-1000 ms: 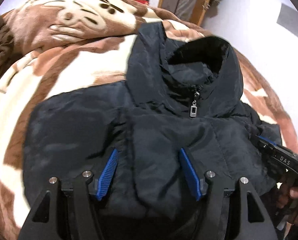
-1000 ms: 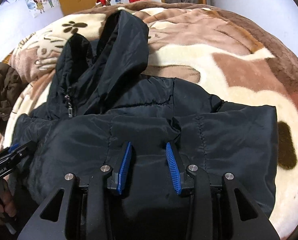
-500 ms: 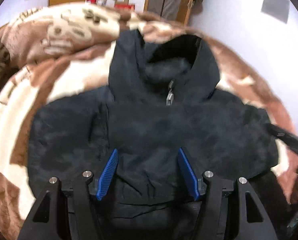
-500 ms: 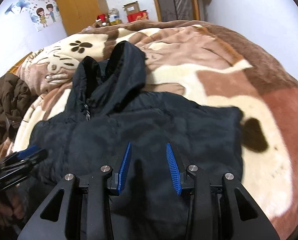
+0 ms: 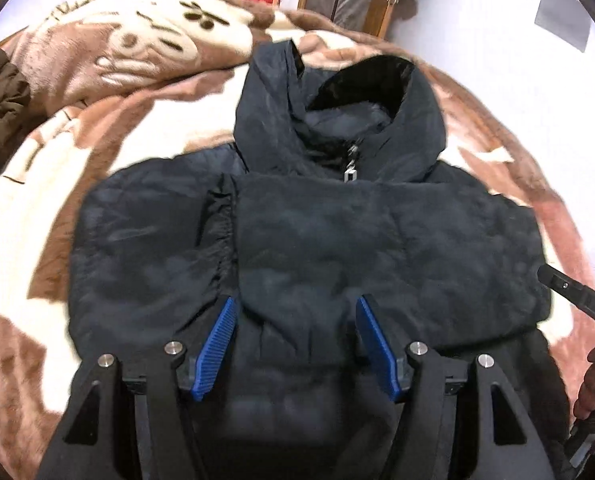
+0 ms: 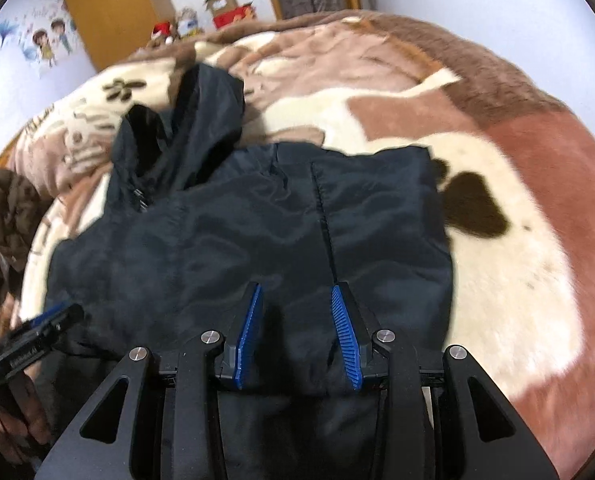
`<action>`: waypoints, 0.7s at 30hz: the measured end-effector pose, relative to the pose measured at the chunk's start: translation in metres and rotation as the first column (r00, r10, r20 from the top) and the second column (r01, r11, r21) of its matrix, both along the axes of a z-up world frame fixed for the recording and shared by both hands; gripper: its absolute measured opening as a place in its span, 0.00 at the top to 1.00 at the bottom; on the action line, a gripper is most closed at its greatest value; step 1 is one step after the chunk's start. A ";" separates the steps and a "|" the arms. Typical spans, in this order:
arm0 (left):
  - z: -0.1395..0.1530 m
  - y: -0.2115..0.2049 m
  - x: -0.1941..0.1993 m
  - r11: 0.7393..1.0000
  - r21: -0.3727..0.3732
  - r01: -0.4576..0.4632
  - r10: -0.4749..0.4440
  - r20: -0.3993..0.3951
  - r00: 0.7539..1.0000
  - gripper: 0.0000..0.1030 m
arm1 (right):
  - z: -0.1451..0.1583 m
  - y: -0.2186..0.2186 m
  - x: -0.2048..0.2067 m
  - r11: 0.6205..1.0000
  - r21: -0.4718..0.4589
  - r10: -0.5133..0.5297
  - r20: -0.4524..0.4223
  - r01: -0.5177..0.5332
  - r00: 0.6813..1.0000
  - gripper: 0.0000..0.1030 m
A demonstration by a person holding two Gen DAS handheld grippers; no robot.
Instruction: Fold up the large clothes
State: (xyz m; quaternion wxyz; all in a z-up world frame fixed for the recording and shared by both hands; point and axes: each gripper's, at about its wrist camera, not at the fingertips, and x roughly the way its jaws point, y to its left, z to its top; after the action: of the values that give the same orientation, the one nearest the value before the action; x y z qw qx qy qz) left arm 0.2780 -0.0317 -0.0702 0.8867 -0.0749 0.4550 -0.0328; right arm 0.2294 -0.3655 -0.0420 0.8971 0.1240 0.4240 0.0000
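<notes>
both pairs of fingers, left gripper (image 5: 295, 344) and right gripper (image 6: 297, 336), part-open; whether they pinch the black padded hooded jacket (image 5: 317, 240) hem between them is unclear; hood lies ahead on bed.

**Both grippers pull back from the jacket**

The left gripper (image 5: 295, 342) now sits farther from the dark jacket (image 5: 337, 248), so more of the folded body and the blanket (image 5: 57, 208) around it shows. The right gripper (image 6: 297, 334) has likewise drawn back and rolled; the jacket's right edge and the far room now show more fully.
</notes>
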 end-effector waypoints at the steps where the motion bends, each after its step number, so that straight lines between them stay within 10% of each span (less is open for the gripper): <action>1: 0.007 0.001 -0.010 1.000 -0.002 0.000 0.000 0.014 1.000 0.37 | 0.007 0.003 -0.010 1.000 -0.005 0.001 0.019 -0.001 1.000 0.64; 21: 0.120 0.037 -0.175 0.999 -0.040 0.014 -0.006 0.208 0.978 0.37 | 0.131 0.086 -0.154 0.996 -0.078 0.069 0.272 -0.049 0.960 0.64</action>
State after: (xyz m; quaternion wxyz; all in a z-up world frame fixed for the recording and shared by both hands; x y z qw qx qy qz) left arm 0.1033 0.0054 0.0494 0.9276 -0.0868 0.3594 -0.0543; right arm 0.0752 -0.2795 0.0887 0.9506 0.0784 0.2988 0.0290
